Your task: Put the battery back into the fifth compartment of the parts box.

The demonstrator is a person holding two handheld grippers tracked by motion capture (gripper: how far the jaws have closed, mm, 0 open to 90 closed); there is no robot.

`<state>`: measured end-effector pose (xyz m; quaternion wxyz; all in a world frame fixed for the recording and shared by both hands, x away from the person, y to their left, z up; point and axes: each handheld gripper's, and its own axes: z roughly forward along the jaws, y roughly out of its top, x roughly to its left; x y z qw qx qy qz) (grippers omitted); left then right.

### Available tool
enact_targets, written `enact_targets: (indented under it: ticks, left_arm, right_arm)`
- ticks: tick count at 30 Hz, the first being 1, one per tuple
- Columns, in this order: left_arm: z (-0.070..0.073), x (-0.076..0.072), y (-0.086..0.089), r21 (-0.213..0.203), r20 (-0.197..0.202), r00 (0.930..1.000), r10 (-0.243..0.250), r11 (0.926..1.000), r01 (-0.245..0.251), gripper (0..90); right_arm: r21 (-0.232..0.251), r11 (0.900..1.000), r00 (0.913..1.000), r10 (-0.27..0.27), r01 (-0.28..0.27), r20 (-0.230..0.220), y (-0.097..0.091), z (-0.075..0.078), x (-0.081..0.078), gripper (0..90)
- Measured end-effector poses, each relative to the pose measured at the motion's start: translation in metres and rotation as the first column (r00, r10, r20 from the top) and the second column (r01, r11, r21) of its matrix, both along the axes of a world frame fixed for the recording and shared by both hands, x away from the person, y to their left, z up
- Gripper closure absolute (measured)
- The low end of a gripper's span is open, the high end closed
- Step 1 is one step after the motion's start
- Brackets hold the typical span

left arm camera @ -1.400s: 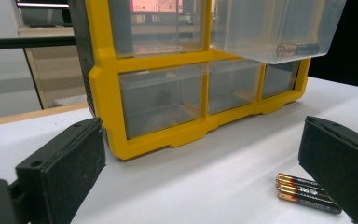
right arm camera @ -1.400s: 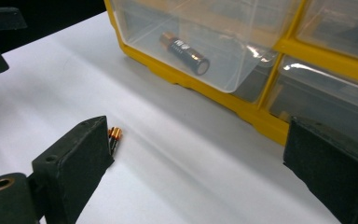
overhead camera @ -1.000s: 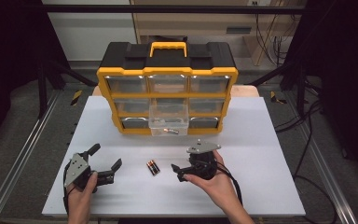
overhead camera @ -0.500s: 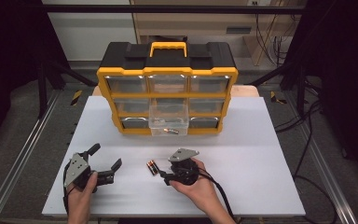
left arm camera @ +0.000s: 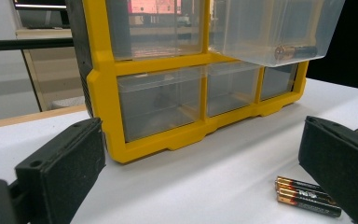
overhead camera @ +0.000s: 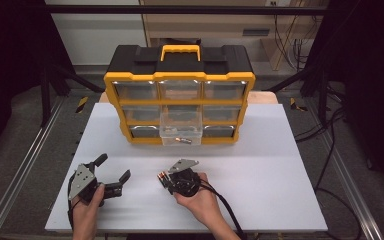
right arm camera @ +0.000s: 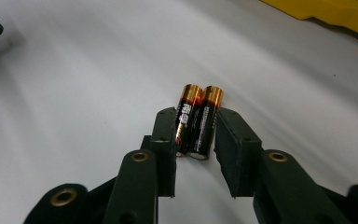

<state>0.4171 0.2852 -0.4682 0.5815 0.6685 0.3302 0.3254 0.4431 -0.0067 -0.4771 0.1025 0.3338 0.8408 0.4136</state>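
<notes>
Right gripper (right arm camera: 196,135) fingers just closing, pinching two batteries (right arm camera: 196,122) lying side by side on table (right arm camera: 74,93). Squeeze evenly so neither rolls free. Left gripper (overhead camera: 114,172) fingers spread, holding nothing.

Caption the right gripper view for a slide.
Black right tongs closing around two black-and-copper cylindrical batteries lying side by side on the white table.

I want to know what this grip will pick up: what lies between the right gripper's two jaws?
Two batteries side by side on the white table, between the right gripper's jaws in the right gripper view.
</notes>
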Motion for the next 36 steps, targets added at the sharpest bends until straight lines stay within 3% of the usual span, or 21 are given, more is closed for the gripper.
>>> enact_targets:
  ticks: [4,17,36]
  left_arm:
    - [0.000,0.000,0.000,0.000,0.000,1.0000,-0.001,1.0000,0.001,0.3]
    - [0.000,0.000,0.000,-0.001,0.000,1.0000,-0.002,1.0000,0.002,0.3]
    - [0.000,0.000,0.001,-0.003,-0.002,1.0000,-0.001,1.0000,0.001,0.3]
  right_arm:
    - [-0.025,0.9997,1.0000,-0.005,0.005,-0.005,0.005,0.000,0.004,73.4]
    - [-0.040,0.9992,0.9995,-0.011,0.010,-0.031,0.009,-0.002,0.014,78.6]
    - [-0.061,0.9973,0.9975,-0.045,0.041,-0.055,0.010,-0.012,0.023,76.5]
